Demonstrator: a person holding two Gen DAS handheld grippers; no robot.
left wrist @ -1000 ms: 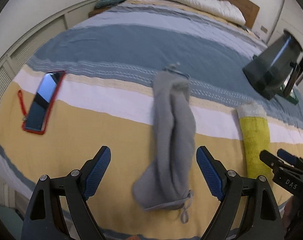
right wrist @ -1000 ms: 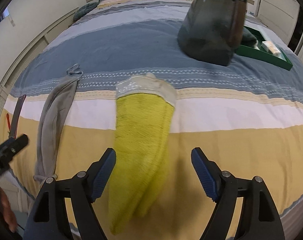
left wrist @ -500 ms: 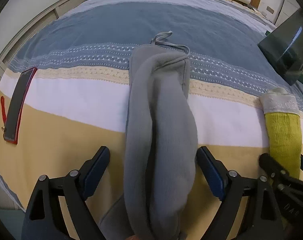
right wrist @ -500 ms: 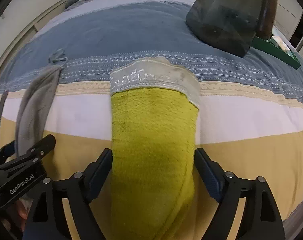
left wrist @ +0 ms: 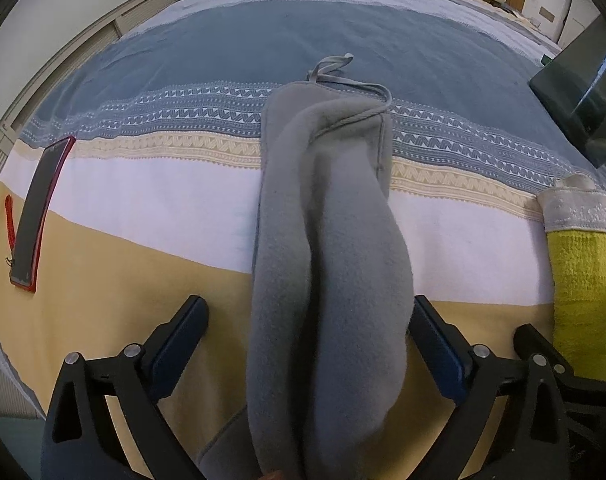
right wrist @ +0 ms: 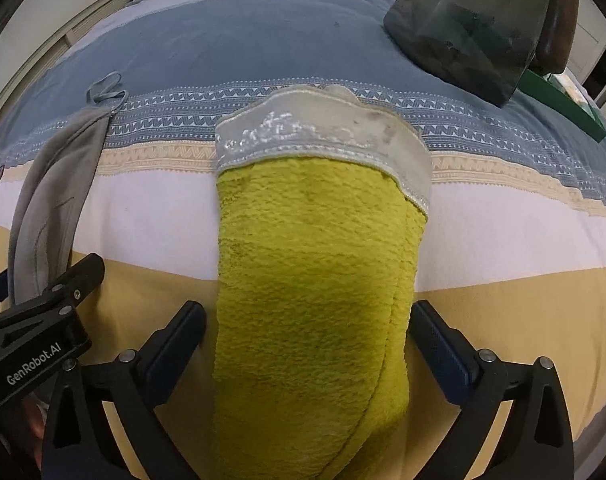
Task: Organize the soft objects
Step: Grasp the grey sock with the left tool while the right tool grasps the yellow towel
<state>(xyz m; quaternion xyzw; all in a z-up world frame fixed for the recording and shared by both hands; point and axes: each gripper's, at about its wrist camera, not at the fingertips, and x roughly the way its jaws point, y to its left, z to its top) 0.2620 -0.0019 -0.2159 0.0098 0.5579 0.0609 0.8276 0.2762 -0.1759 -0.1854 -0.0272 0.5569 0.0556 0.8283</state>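
Two tongs opening, left tongs [left wrist: 310, 322] straddling grey cloth [left wrist: 327, 248], right tongs [right wrist: 309, 320] straddling yellow towel [right wrist: 315, 288]

Both claws point steeply down, side by side. The left claw [left wrist: 309, 332] has its jaws spread wide and opening, a folded cloth lying between them. The right claw [right wrist: 308, 330] is likewise wide and opening, straddling another.
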